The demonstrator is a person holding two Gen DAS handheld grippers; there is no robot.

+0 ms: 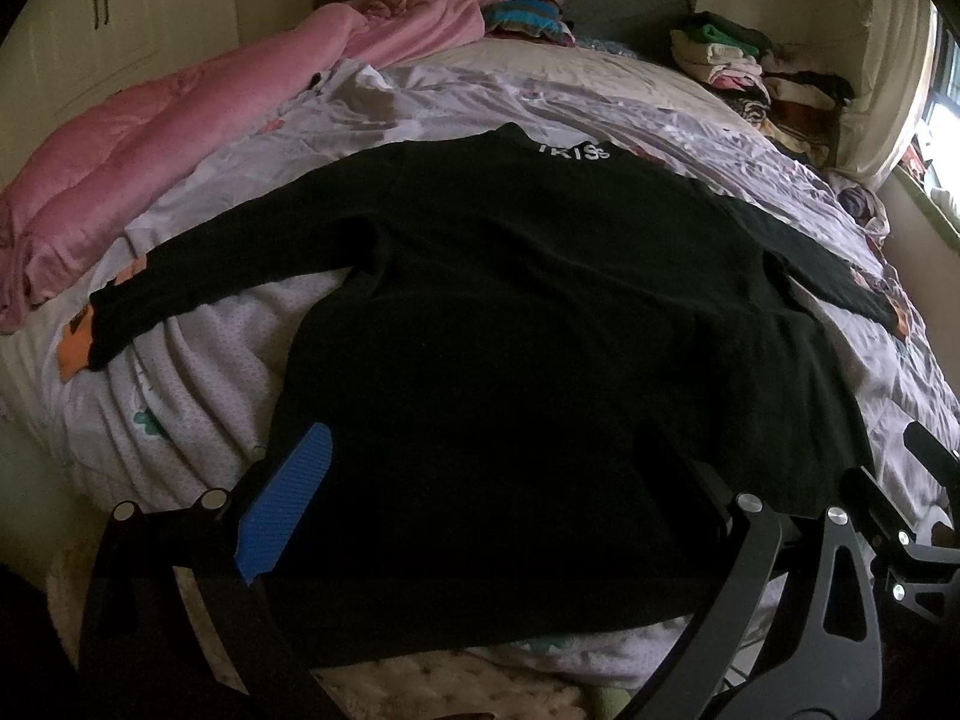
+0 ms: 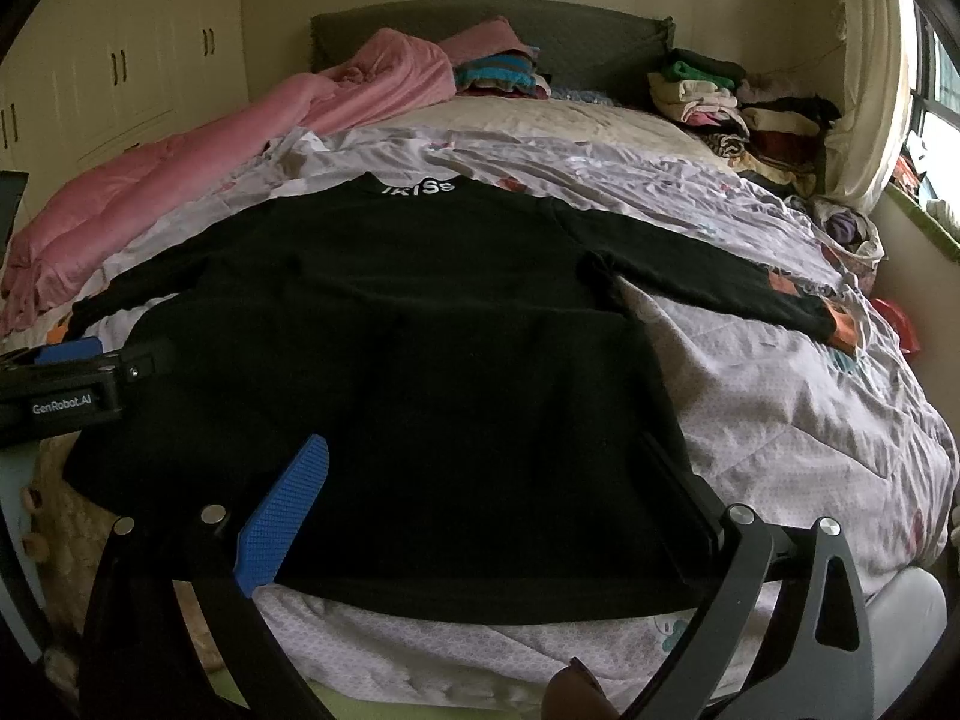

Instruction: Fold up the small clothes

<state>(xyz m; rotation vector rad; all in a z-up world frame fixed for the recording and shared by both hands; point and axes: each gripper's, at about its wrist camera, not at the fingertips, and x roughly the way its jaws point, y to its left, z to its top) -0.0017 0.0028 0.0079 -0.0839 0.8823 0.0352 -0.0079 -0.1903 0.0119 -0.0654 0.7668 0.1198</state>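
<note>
Black long-sleeved knit top (image 1: 510,324) flat across frame centre on quilted floral bed (image 1: 780,192). Left claw (image 1: 498,492), right claw (image 2: 498,504) agape at hem. Pinch both corners evenly.

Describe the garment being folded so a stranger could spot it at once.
Find the bed with its pale floral quilt. Spread flat across its near end lies a black long-sleeved top, sleeves out. Unlike the pink comforter and the stacked clothes by the headboard, it has white lettering on its collar.
</note>
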